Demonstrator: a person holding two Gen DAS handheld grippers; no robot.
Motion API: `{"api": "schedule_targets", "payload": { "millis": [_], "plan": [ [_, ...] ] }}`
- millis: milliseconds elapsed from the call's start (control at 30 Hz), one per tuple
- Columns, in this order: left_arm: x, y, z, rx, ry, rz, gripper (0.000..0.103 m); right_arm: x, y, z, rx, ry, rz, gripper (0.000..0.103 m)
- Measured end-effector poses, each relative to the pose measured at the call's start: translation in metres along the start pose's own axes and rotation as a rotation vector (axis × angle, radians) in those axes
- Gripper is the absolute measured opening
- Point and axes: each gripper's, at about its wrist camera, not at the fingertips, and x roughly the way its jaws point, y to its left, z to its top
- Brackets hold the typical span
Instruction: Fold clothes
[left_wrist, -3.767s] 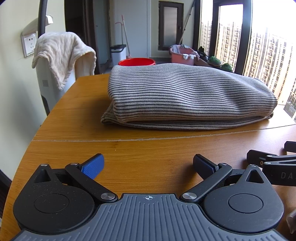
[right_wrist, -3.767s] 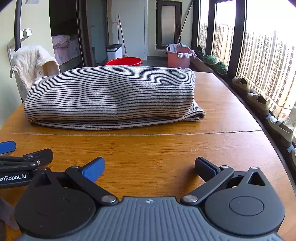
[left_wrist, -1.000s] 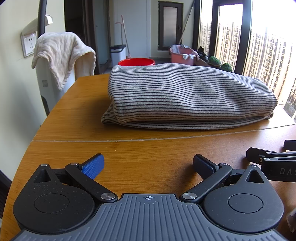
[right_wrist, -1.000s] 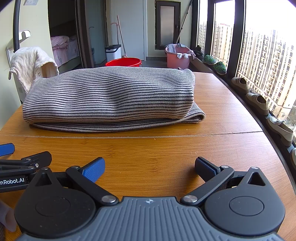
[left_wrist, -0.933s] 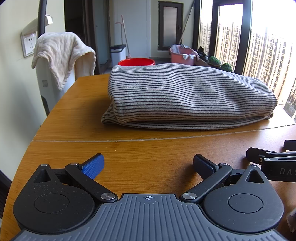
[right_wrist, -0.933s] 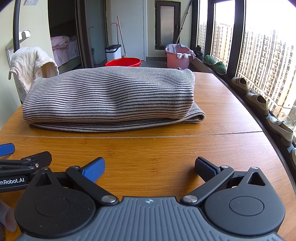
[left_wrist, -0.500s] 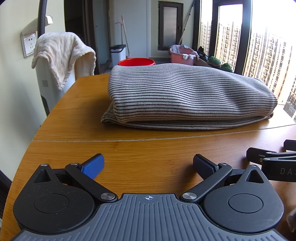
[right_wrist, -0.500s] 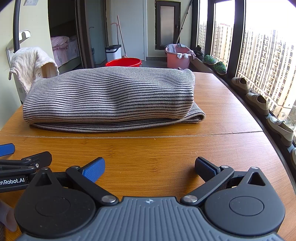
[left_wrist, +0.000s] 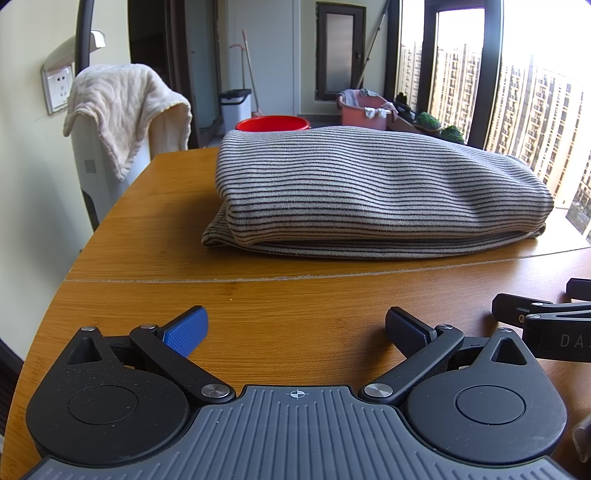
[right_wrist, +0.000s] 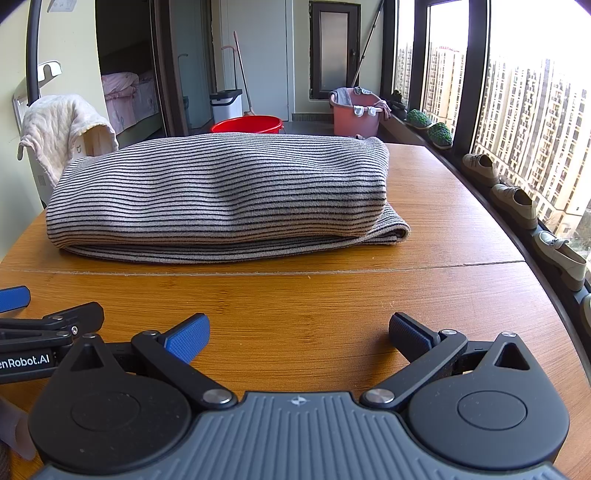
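A grey garment with thin dark stripes (left_wrist: 373, 192) (right_wrist: 229, 199) lies folded in a thick stack on the far half of the round wooden table (left_wrist: 295, 295). My left gripper (left_wrist: 295, 326) rests low over the near table edge, open, nothing between its blue-padded fingers. My right gripper (right_wrist: 299, 330) sits beside it, also open and empty. Both are well short of the garment. The right gripper's fingers (left_wrist: 517, 314) show at the right edge of the left wrist view; the left gripper's fingers (right_wrist: 70, 317) show at the left of the right wrist view.
A cream towel (left_wrist: 122, 107) hangs over a white appliance left of the table. Beyond the table stand a red basin (right_wrist: 247, 123), a pink tub (right_wrist: 356, 110) and a white bin (left_wrist: 236, 107). Several shoes (right_wrist: 513, 199) line the window sill on the right.
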Motion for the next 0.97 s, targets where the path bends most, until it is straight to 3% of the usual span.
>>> {"api": "schedule_targets", "payload": {
  "millis": [967],
  "plan": [
    [-0.0004, 0.0004, 0.0003, 0.0, 0.0, -0.001, 0.103, 0.0014, 0.0031, 0.0006, -0.009, 0.004, -0.008, 0.103]
  ]
}}
